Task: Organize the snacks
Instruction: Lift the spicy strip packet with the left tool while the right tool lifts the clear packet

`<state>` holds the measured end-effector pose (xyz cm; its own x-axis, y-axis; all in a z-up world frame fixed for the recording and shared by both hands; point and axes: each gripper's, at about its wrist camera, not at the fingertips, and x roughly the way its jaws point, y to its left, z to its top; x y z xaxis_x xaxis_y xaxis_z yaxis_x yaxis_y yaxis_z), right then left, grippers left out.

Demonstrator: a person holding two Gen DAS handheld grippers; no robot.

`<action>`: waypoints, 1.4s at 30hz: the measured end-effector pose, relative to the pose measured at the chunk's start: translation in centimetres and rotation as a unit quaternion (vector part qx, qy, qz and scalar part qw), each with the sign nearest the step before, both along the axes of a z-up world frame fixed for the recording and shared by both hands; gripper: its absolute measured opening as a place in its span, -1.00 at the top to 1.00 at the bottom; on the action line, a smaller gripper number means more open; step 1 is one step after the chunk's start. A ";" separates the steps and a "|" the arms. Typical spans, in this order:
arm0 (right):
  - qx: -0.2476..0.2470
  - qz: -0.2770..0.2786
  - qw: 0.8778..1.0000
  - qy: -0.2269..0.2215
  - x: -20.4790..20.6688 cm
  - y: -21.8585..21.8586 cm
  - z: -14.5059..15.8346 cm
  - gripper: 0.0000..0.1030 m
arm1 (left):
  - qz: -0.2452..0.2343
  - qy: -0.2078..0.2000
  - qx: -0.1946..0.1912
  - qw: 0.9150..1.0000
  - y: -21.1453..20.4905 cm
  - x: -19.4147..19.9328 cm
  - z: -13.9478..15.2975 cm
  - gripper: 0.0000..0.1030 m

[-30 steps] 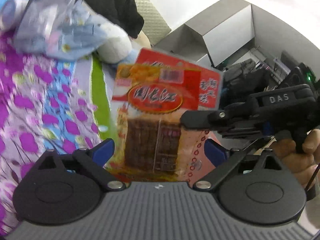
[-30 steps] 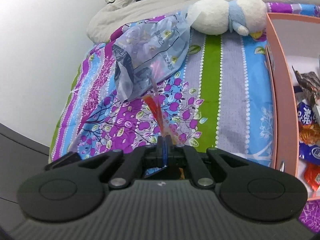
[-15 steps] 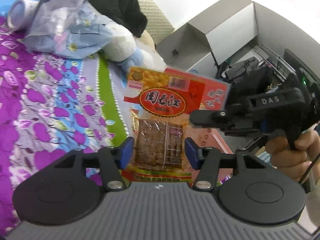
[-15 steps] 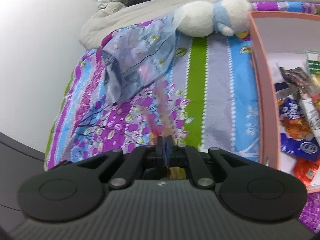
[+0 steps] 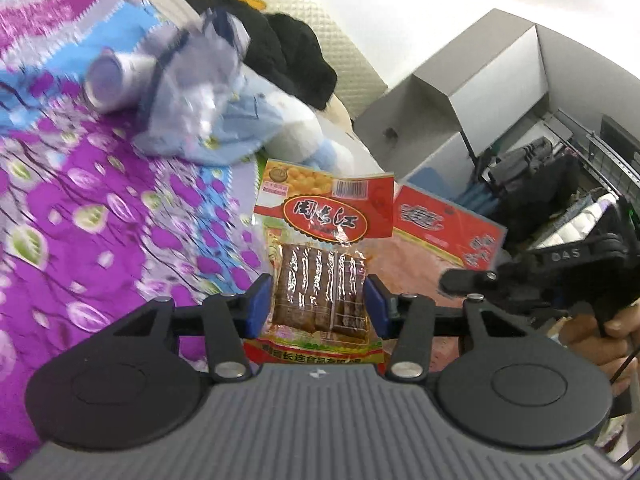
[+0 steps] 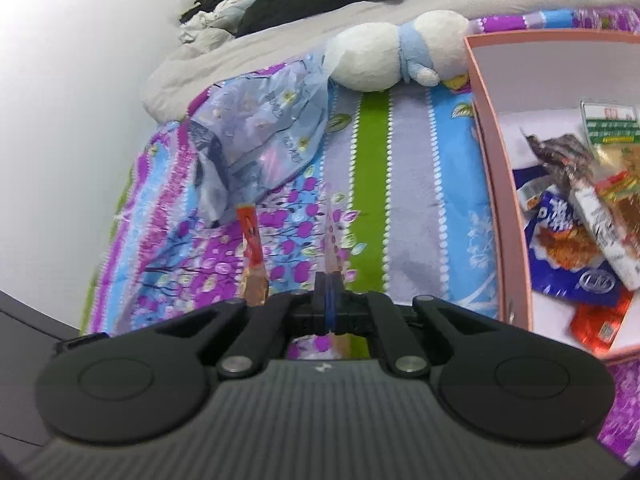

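My left gripper [image 5: 319, 306] is shut on a dried-tofu snack pack [image 5: 320, 260] with a red and yellow label, its blue pads pressing both sides. My right gripper [image 6: 329, 300] is shut on a second red snack pack [image 5: 440, 232], held by its edge; in the right wrist view this pack [image 6: 331, 248] shows edge-on, and the left one's edge [image 6: 252, 248] stands to its left. The right gripper also shows at the right of the left wrist view [image 5: 472, 280]. A pink-walled box [image 6: 486, 168] at the right holds several snack packets [image 6: 580, 240].
A flowered purple and blue bedspread [image 6: 400, 208] lies below. A crumpled plastic bag [image 6: 260, 148] and a white-and-blue plush toy [image 6: 388, 56] lie at the far side. Dark clothes [image 5: 288, 60] are piled behind. A grey cardboard box [image 5: 480, 100] stands beyond the bed.
My left gripper has closed onto the tofu pack, and the two packs have come apart. My right gripper has swung right with the other pack, bringing more of the pink box into view.
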<state>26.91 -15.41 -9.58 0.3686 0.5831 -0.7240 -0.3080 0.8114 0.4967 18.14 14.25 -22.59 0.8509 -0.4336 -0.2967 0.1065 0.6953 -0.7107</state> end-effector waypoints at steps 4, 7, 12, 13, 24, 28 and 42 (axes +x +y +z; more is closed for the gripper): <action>0.079 -0.002 0.995 0.061 0.2 -1.1 -0.6 0.94 | 0.015 -0.009 -0.002 1.000 1.2 -1.1 0.7 -0.07; 0.105 -0.009 0.990 0.095 0.1 -1.2 -1.4 0.94 | 0.024 -0.018 -0.004 1.000 1.8 -1.7 1.2 -0.07; 0.029 -0.025 0.996 0.078 0.3 -1.0 -2.4 0.87 | 0.029 -0.017 -0.008 0.999 2.1 -1.8 1.2 -0.07; 0.007 -0.029 0.997 0.070 0.4 -1.0 -2.5 0.87 | 0.027 -0.014 -0.007 1.000 1.9 -1.7 1.2 -0.07; -0.099 -0.006 0.995 -0.003 -2.3 -0.2 -3.1 -0.22 | 0.019 0.009 0.012 1.000 0.8 -0.9 0.2 -0.07; -0.111 -0.040 0.993 -0.014 -3.9 0.1 -3.7 -0.29 | 0.022 0.009 0.008 1.000 1.1 -1.0 0.0 -0.07; -0.129 -0.111 0.984 -0.043 -6.1 1.1 -9.7 -0.47 | 0.021 0.021 0.032 0.999 0.5 -0.8 -0.4 -0.07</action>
<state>20.77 -14.31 -19.26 0.5330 0.2823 -0.7976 -0.1402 0.9591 0.2458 17.29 14.72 -23.03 0.8541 -0.3763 -0.3590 0.0462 0.7424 -0.6683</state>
